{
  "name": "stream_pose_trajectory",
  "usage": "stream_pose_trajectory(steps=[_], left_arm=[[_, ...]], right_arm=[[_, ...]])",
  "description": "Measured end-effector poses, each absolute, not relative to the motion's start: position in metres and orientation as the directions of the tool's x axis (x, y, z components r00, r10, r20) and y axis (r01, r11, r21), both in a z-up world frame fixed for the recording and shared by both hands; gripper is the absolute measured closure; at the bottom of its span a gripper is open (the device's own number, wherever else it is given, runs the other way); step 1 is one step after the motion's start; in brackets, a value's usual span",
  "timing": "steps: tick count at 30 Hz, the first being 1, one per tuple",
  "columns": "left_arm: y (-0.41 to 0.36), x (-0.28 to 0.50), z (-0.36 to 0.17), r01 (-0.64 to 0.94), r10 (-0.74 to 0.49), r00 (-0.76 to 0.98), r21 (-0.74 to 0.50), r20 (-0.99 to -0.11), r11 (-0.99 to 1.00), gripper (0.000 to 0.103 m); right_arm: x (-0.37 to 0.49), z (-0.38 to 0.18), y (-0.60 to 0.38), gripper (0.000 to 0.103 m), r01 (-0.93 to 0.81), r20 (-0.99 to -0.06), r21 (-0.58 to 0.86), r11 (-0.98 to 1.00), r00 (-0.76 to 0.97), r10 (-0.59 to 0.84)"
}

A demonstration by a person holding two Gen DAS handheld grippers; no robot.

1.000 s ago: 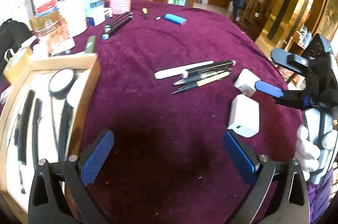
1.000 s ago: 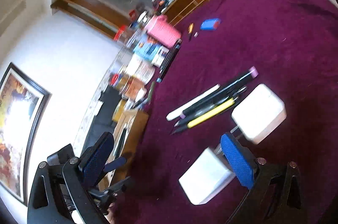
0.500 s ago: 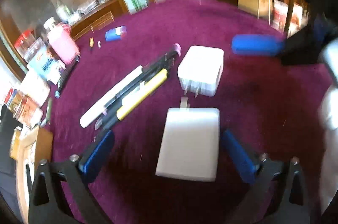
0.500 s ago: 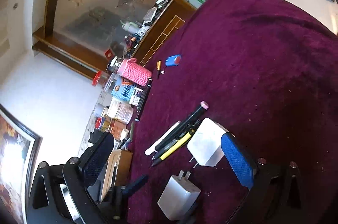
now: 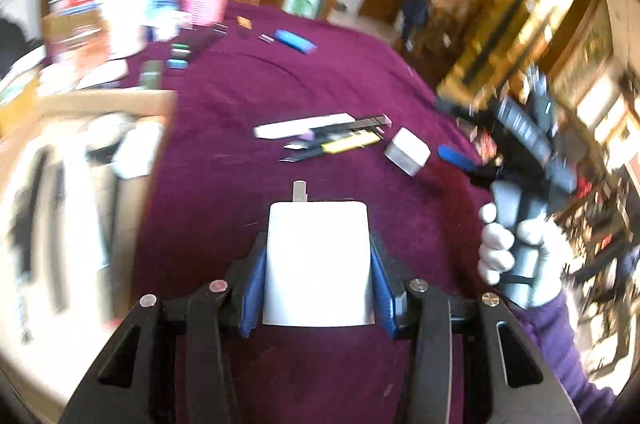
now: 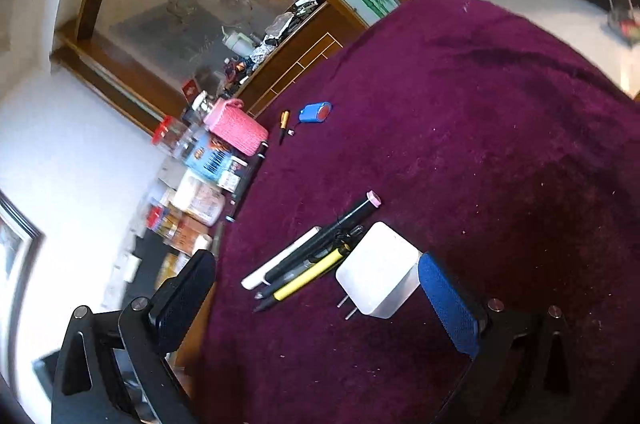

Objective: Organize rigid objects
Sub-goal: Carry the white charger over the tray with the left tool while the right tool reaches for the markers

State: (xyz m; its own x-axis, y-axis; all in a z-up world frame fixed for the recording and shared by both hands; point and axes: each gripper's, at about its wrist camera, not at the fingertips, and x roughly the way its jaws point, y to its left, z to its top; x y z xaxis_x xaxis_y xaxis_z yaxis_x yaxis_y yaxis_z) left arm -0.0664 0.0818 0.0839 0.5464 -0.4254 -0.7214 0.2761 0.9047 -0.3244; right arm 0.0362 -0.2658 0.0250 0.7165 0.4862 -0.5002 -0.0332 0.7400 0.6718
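Closing on a white charger [image 5: 318, 264] held between both blue pads, the left gripper [image 5: 316, 278] carries it above the maroon cloth [image 5: 224, 184], presumably toward the wooden tray [image 5: 120, 100]; right gripper [image 6: 316, 288] gapes empty beside a second charger [image 6: 376, 268].

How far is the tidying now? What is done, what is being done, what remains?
Done: some items already lie in the wooden tray. In hand: the left gripper is closing on a white charger. Left: the second charger and the pens on the cloth; the right gripper is open.
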Motion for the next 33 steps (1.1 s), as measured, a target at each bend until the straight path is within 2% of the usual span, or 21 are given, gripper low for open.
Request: stream_pose_trajectory(steps=[1, 3, 5, 9, 13, 17, 20, 29, 31, 33], left_arm=[[0.099, -0.075, 0.088, 0.259, -0.42, 0.566, -0.331, -0.71, 0.907, 0.058], [0.135, -0.092, 0.097, 0.221, -0.386, 0.616, -0.32, -0.687, 0.921, 0.058], [0.166, -0.103, 0.101, 0.181, -0.346, 0.653, -0.304, -0.674, 0.935, 0.058], [0.214, -0.117, 0.092, 0.128, -0.333, 0.671, -0.339, -0.662, 0.932, 0.058], [0.241, -0.118, 0.084, 0.108, -0.346, 0.682, -0.379, -0.644, 0.919, 0.058], [0.261, -0.116, 0.08, 0.105, -0.357, 0.692, -0.402, -0.627, 0.91, 0.058], [0.271, -0.113, 0.078, 0.108, -0.361, 0.699, -0.409, -0.617, 0.906, 0.058], [0.29, -0.109, 0.06, 0.109, -0.397, 0.686, -0.454, -0.61, 0.885, 0.058], [0.291, -0.11, 0.061, 0.111, -0.399, 0.689, -0.456, -0.605, 0.883, 0.058], [0.293, -0.11, 0.06, 0.113, -0.403, 0.689, -0.46, -0.603, 0.881, 0.058]], right_arm=[[0.036, 0.025, -0.262, 0.001, -0.03, -0.514, 0.648, 0.761, 0.719, 0.467], [0.033, 0.031, -0.246, 0.001, 0.02, -0.588, 0.522, 0.853, 0.732, 0.343], [0.032, 0.038, -0.231, 0.001, 0.017, -0.604, 0.484, 0.875, 0.73, 0.32], [0.054, 0.051, -0.178, 0.0, -0.107, -0.618, 0.549, 0.829, 0.616, 0.489], [0.096, 0.045, -0.139, 0.001, -0.12, -0.647, 0.626, 0.77, 0.472, 0.599], [0.126, 0.031, -0.12, 0.001, -0.066, -0.747, 0.558, 0.827, 0.396, 0.535], [0.141, 0.018, -0.119, 0.001, 0.036, -0.835, 0.458, 0.888, 0.359, 0.417], [0.169, 0.001, -0.104, 0.003, 0.103, -0.878, 0.369, 0.924, 0.363, 0.311], [0.171, 0.0, -0.101, 0.007, 0.135, -0.885, 0.351, 0.926, 0.37, 0.282], [0.169, 0.002, -0.102, 0.026, 0.178, -0.888, 0.33, 0.927, 0.391, 0.241]])
